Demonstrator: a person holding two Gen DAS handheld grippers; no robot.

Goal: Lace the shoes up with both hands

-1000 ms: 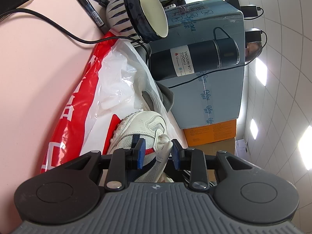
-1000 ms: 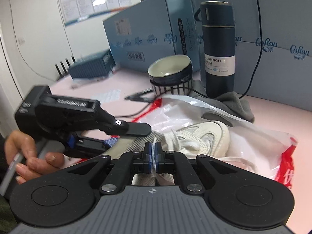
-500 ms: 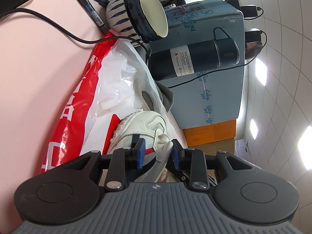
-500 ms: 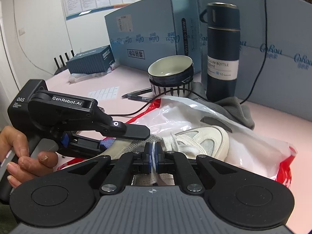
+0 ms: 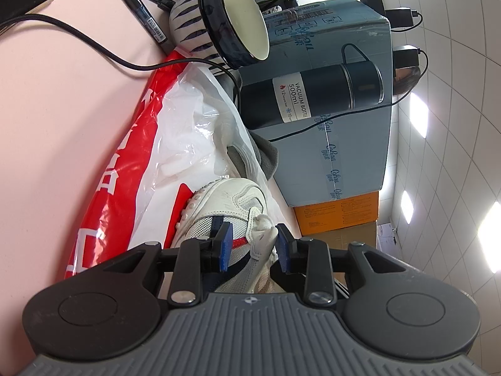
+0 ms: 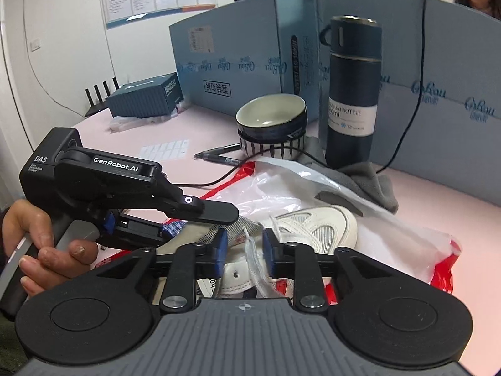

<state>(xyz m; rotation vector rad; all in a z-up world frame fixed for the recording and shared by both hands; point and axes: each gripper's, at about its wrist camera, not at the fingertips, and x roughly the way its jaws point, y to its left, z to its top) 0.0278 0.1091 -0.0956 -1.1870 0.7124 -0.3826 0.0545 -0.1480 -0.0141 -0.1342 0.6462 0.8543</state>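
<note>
Left wrist view: the left gripper [image 5: 252, 247] stands part open, its 2 blue pads [image 5: 226, 246] on either side of the tongue and laced throat of the white mesh-and-leather sneaker [image 5: 230, 213]; whether they press on it I cannot tell. The sneaker lies on a red-and-white plastic bag [image 5: 137, 169] on the pink tabletop [image 5: 56, 125]. Beyond it are a striped ceramic bowl [image 5: 225, 22], a dark blue vacuum bottle [image 5: 310, 94] and 2 black pens [image 5: 141, 9].

Right wrist view: the right gripper [image 6: 242, 249] has its jaws opening, and the white shoelace [image 6: 253, 260] runs loose between the pads without being pinched. The sneaker [image 6: 313, 228] sits just ahead on the bag. A hand [image 6: 47, 250] holds the left gripper [image 6: 200, 219], whose fingers reach over the sneaker's collar.
</note>
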